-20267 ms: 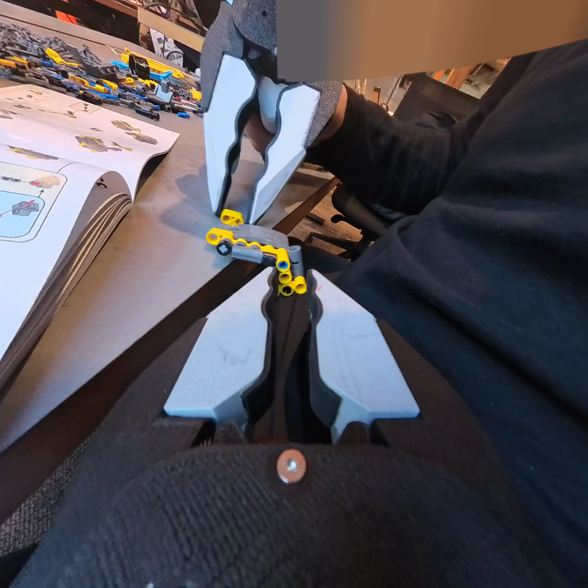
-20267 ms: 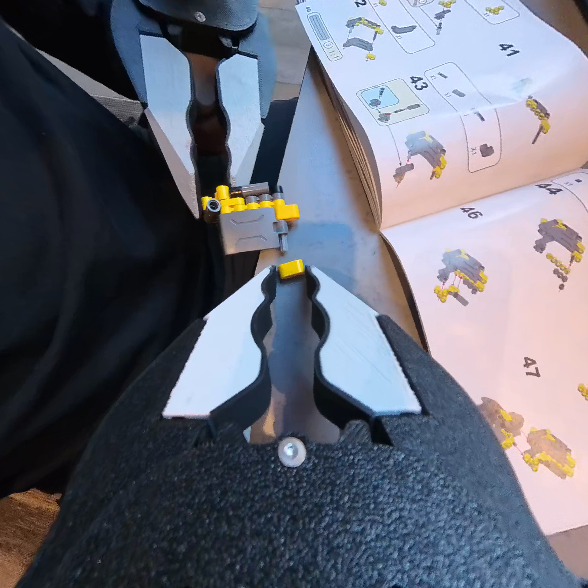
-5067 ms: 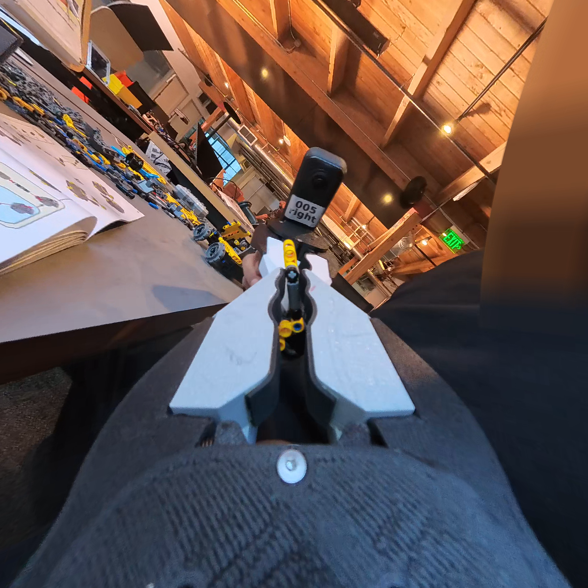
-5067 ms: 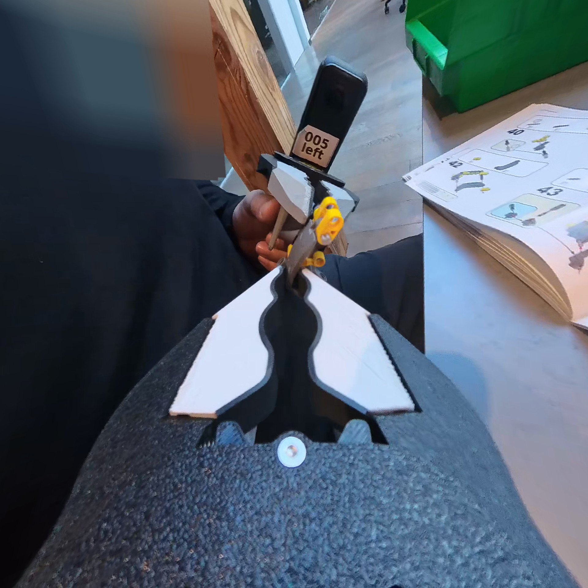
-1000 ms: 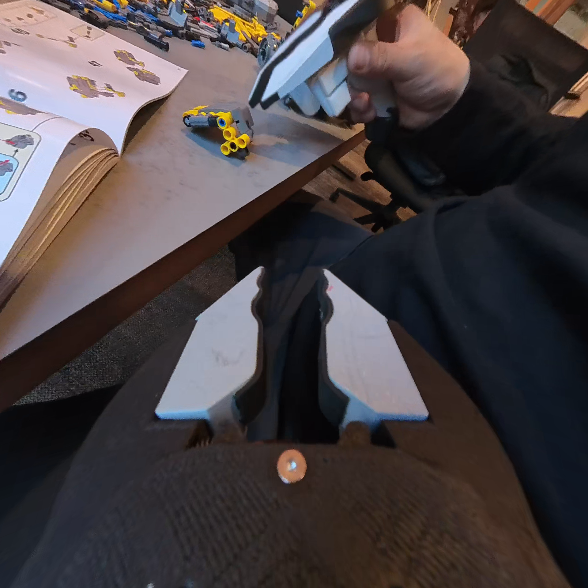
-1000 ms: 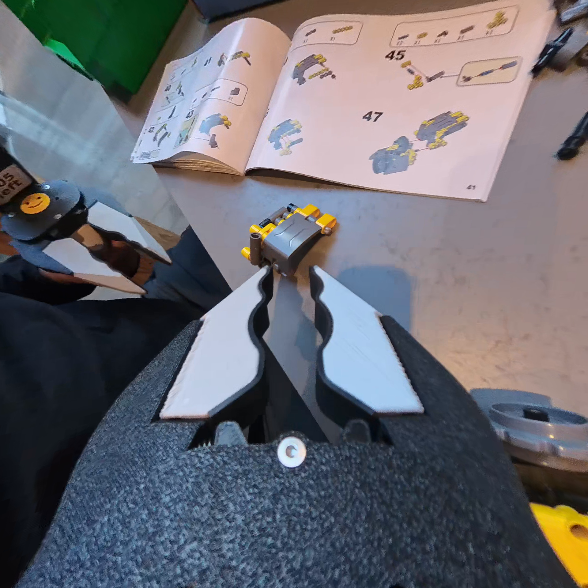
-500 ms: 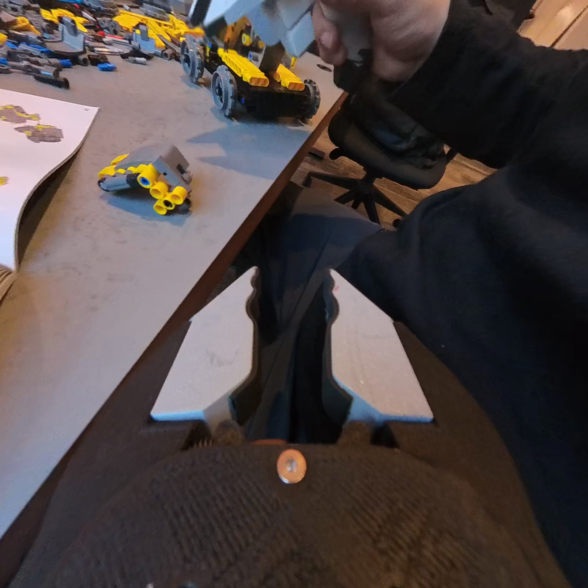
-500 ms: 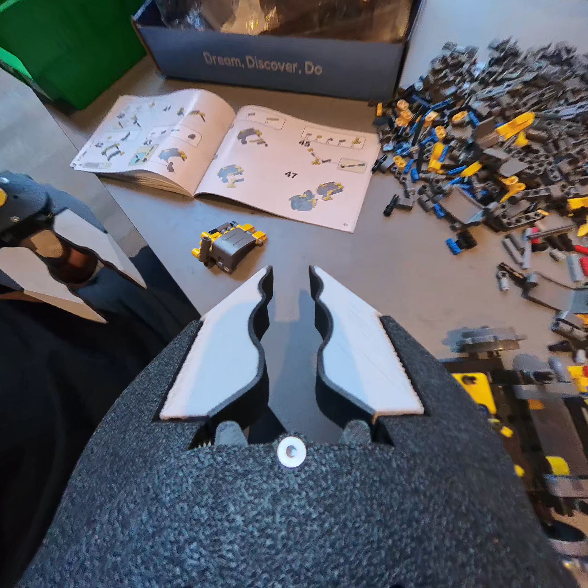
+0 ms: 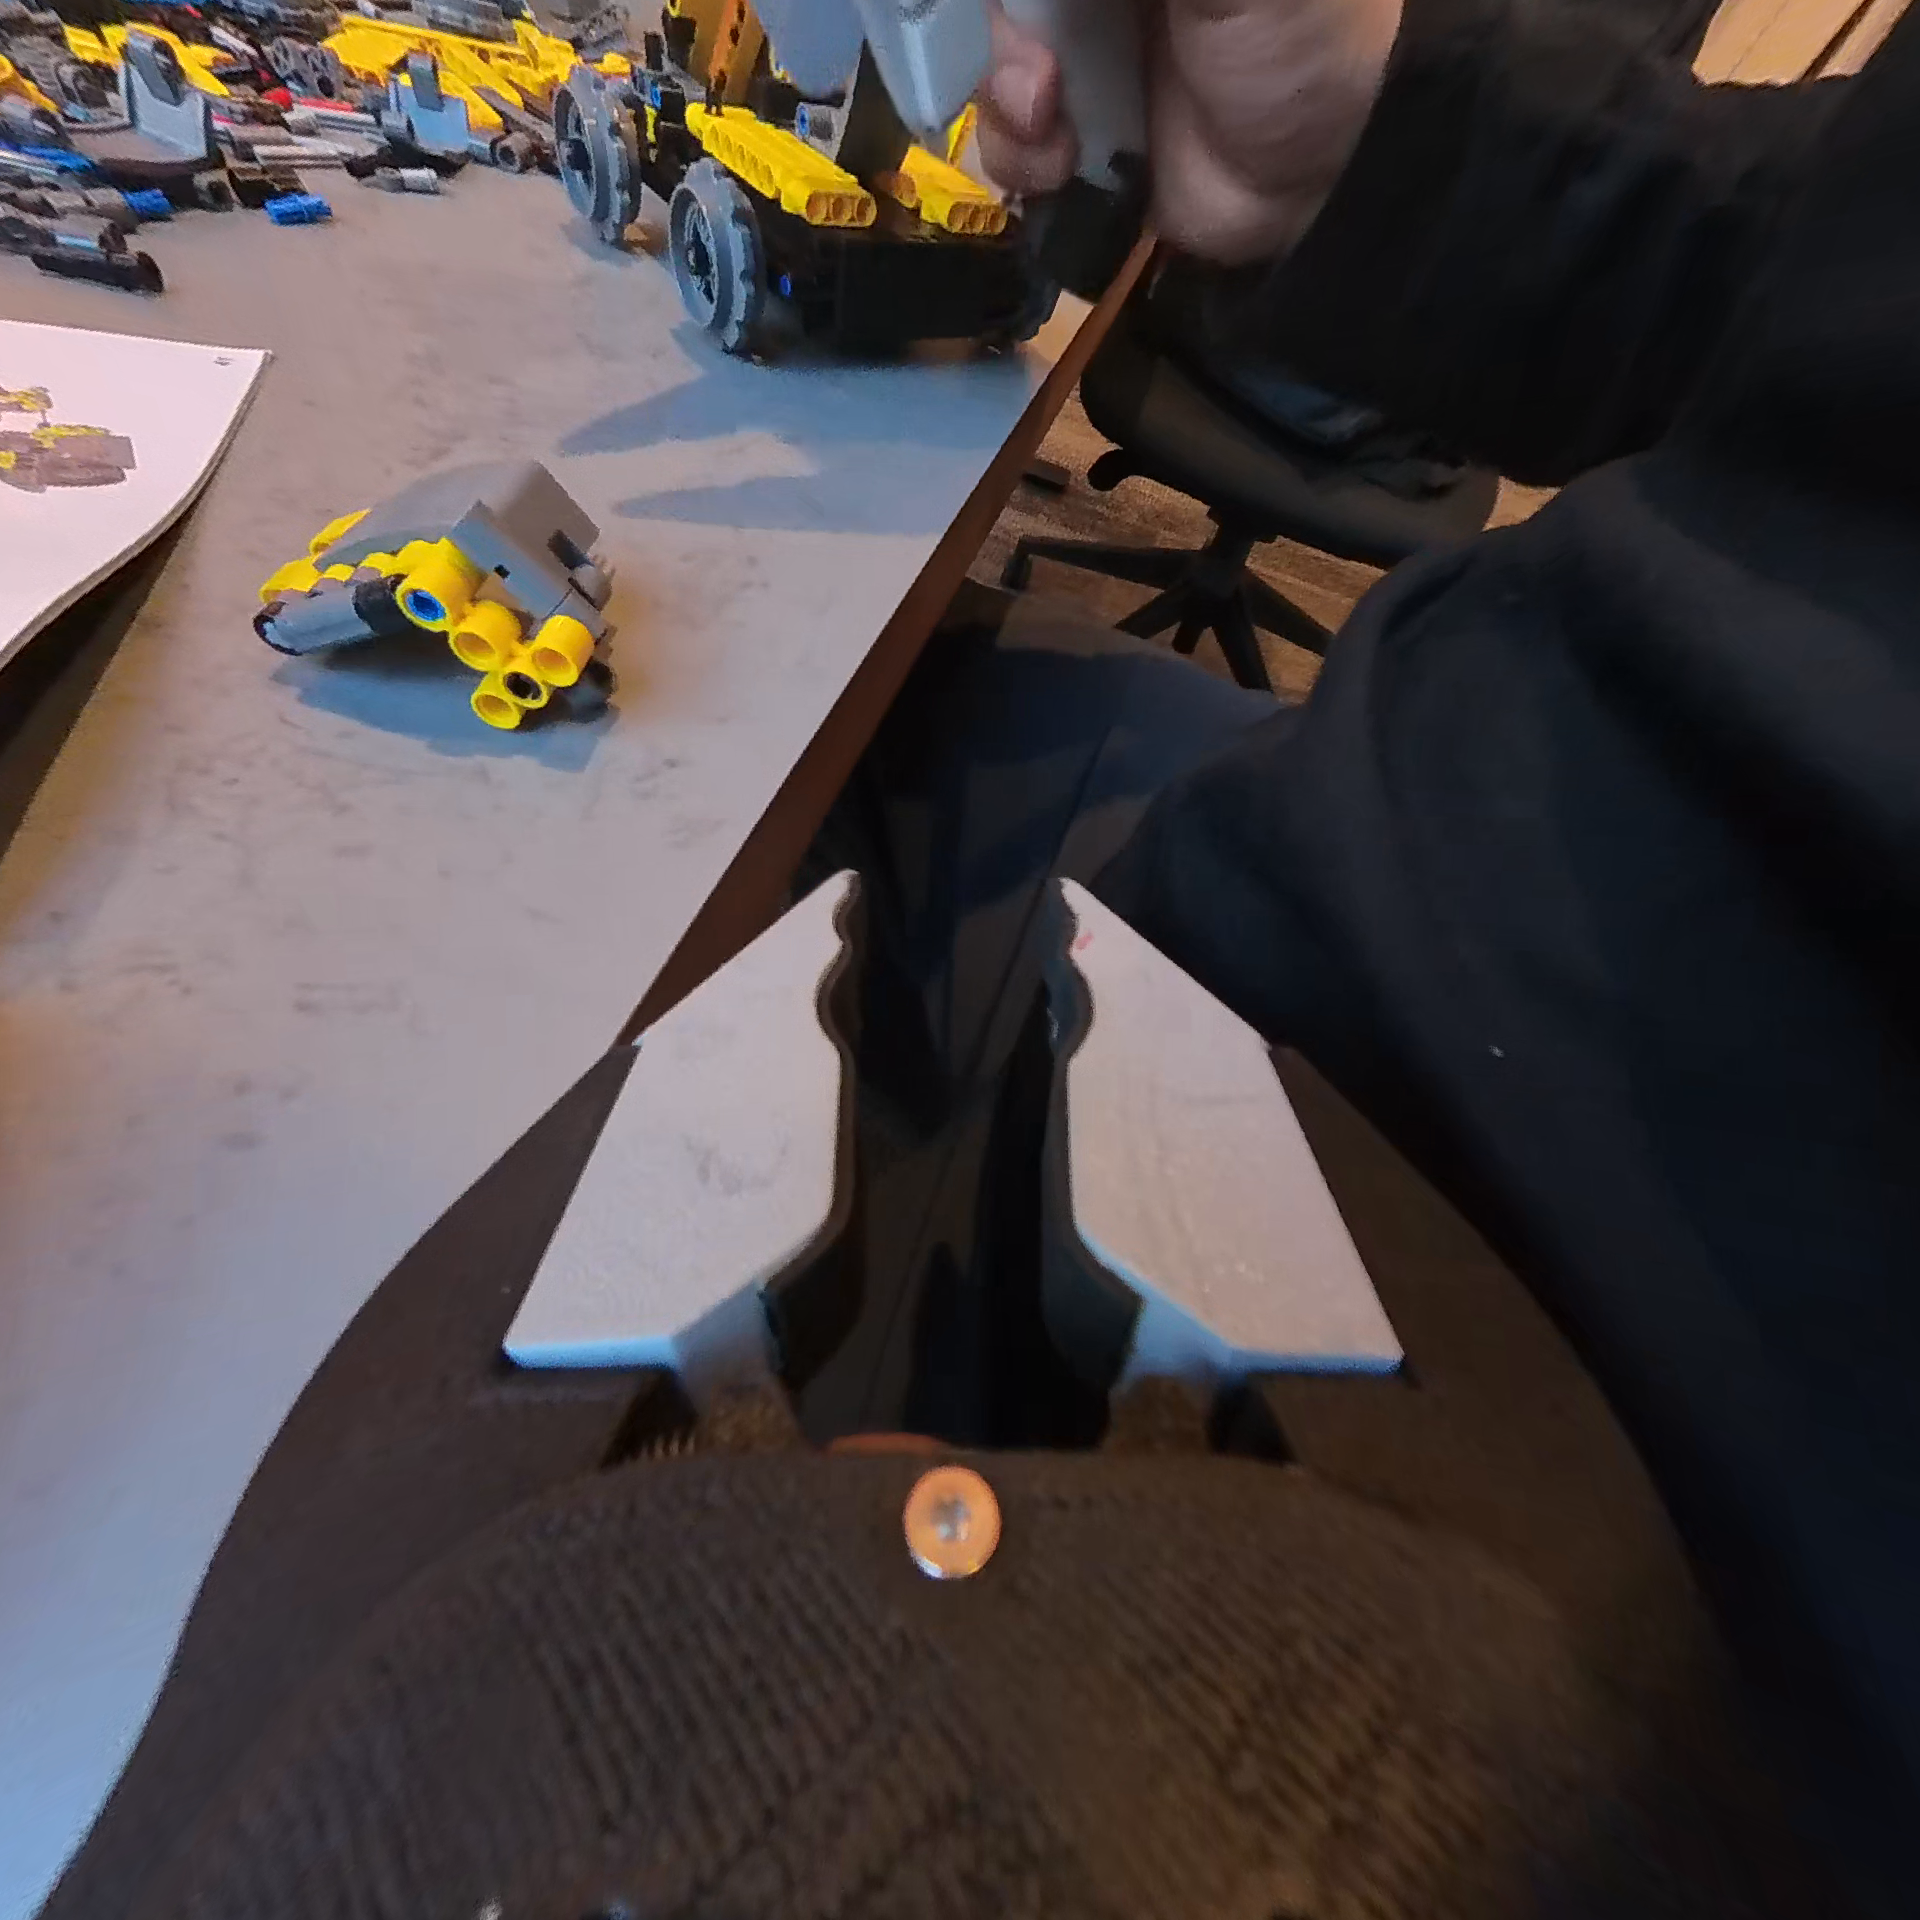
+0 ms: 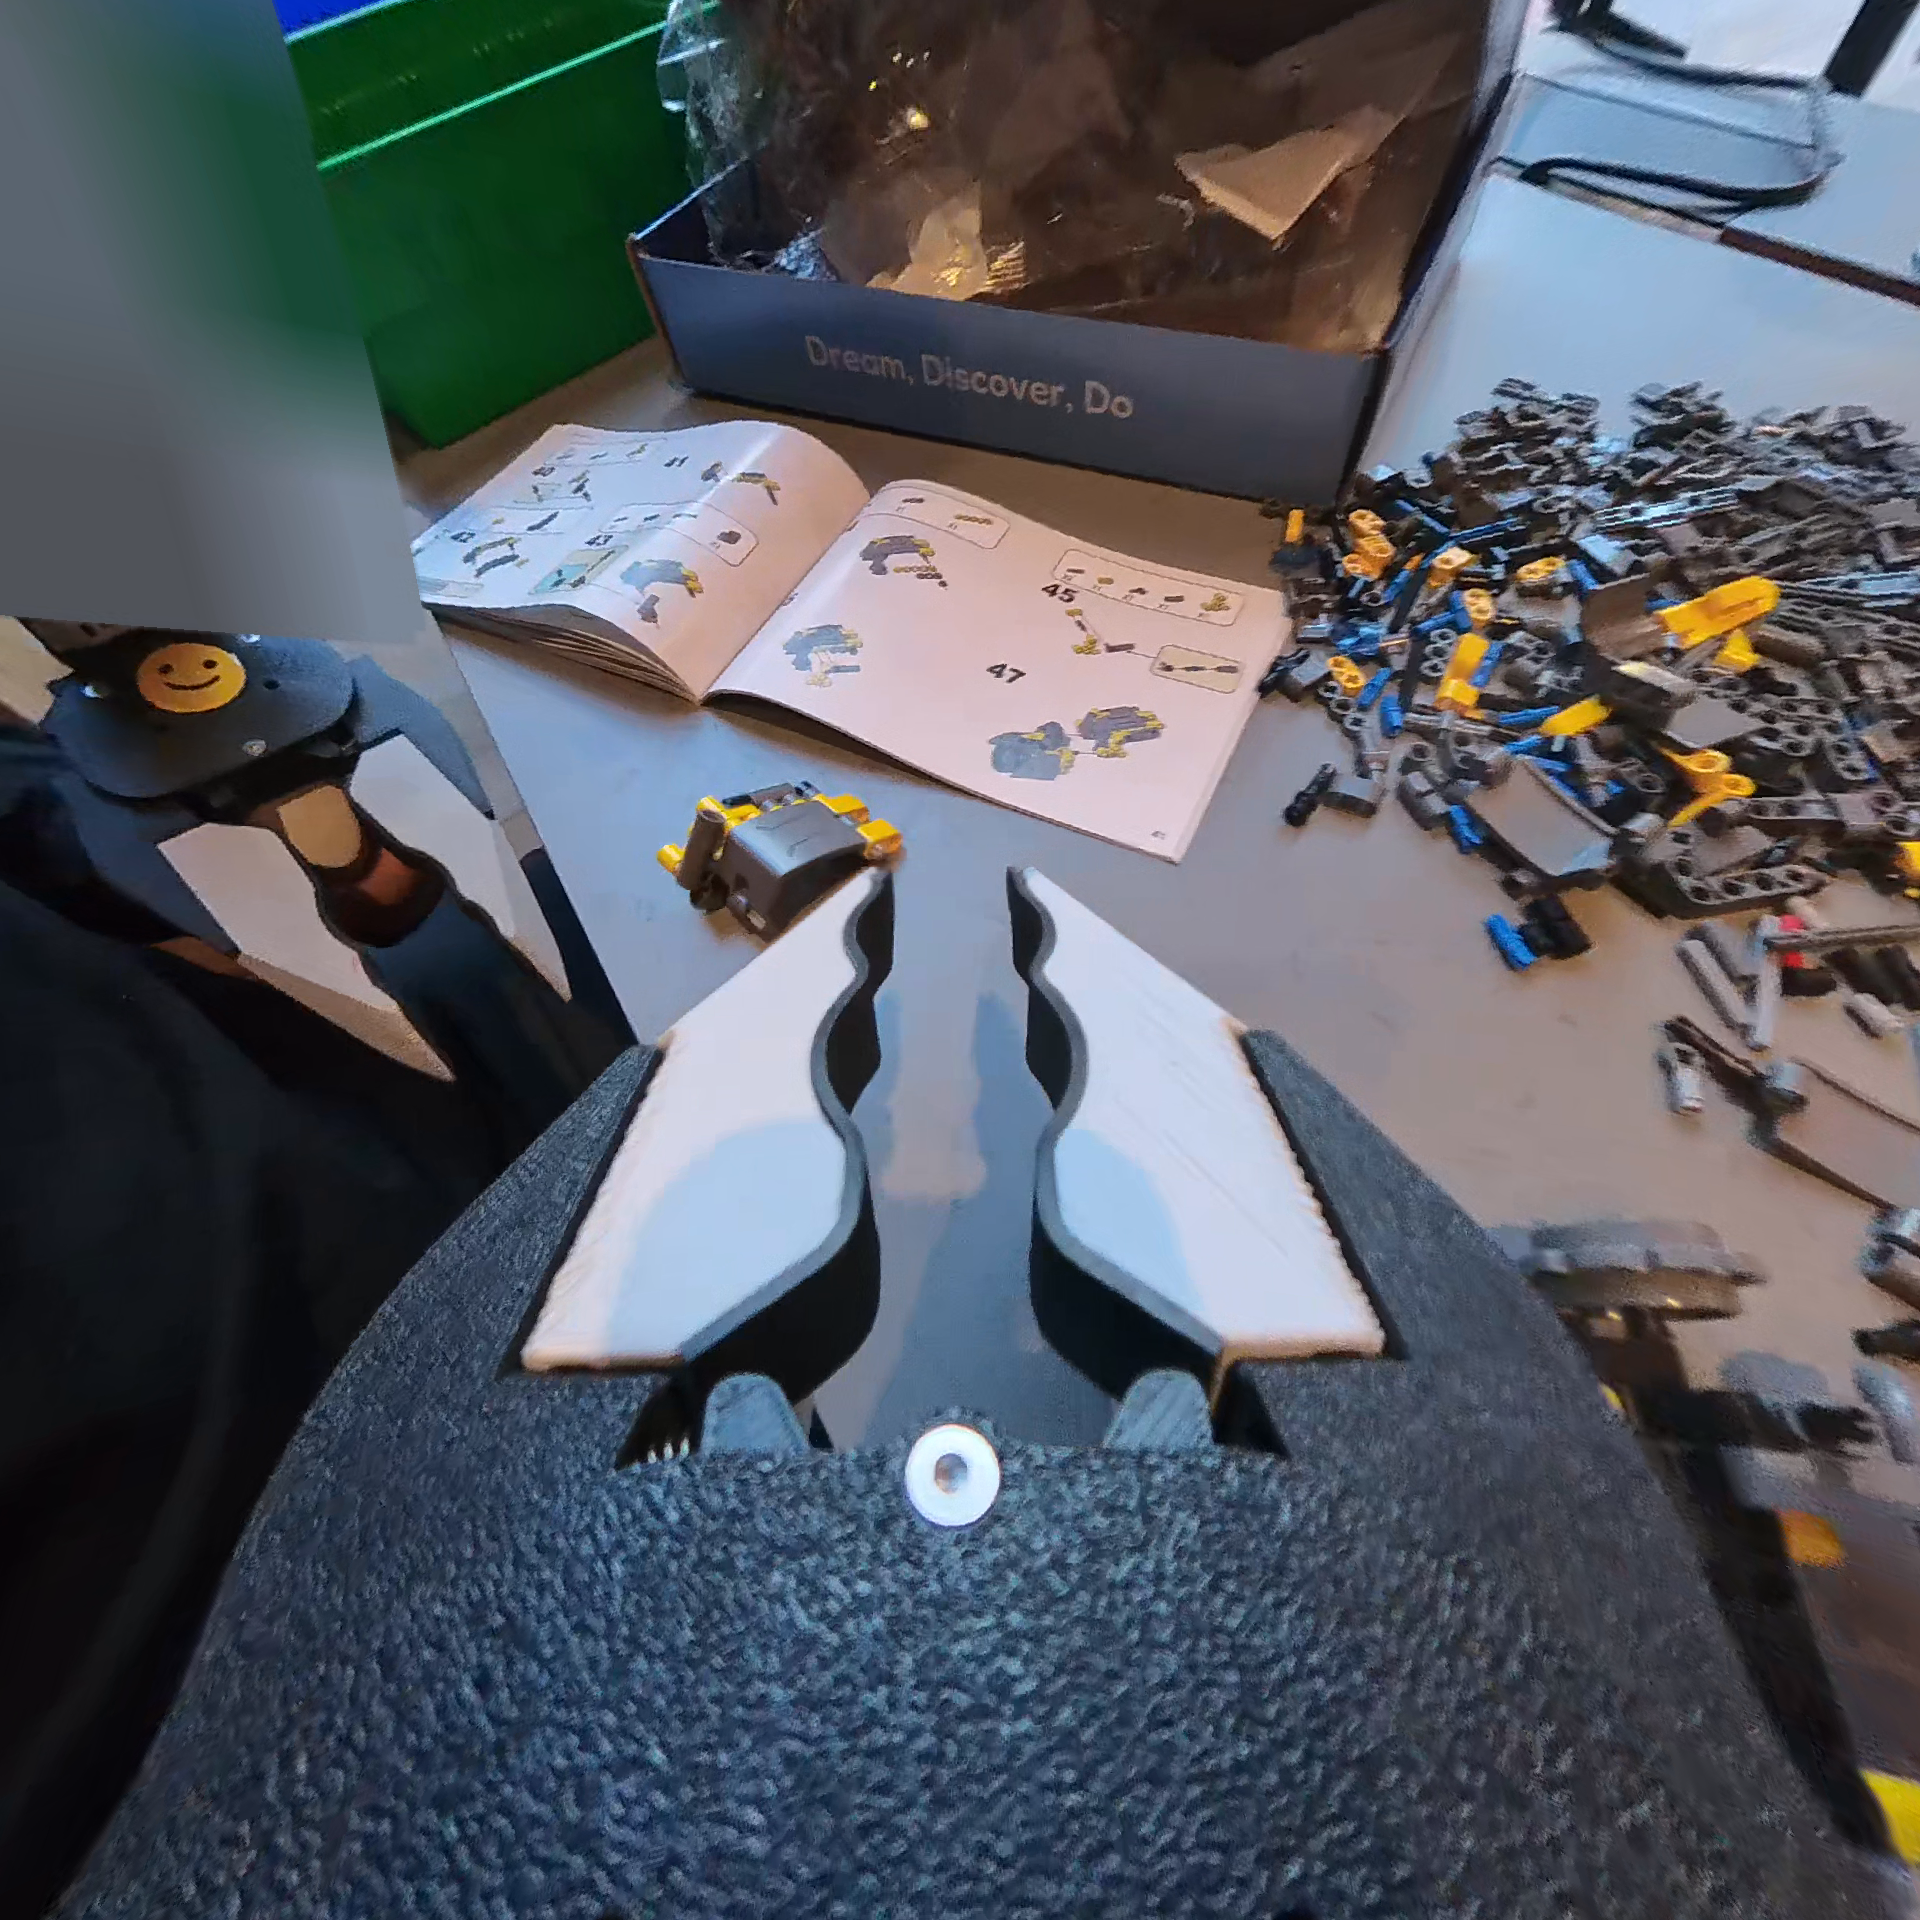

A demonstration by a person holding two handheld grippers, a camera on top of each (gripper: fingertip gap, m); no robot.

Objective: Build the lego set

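Observation:
A small yellow and grey brick assembly (image 9: 447, 592) lies on the grey table (image 9: 312, 1039), touched by neither gripper. My left gripper (image 9: 956, 904) is open and empty, over the table's front edge and a person's dark-clothed lap. My right gripper (image 10: 951, 883) is open and empty above the table, with the assembly (image 10: 784, 847) just beyond its left fingertip. The left gripper (image 10: 499, 1029) also shows in the right wrist view, off the table edge. In the left wrist view a hand holds the right gripper (image 9: 914, 52) at the top.
An open instruction booklet (image 10: 883, 634) lies behind the assembly. A dark blue box (image 10: 1039, 384) and a green bin (image 10: 488, 208) stand at the back. A pile of loose parts (image 10: 1610, 675) covers the right. A yellow and black wheeled model (image 9: 810, 218) stands near the table edge. About 15 centimeters separates my left fingertips from my right.
The assembly, held earlier between both grippers, now lies on the table. My right gripper has drawn up and back from it. My left gripper has swung toward the table edge; both stay open.

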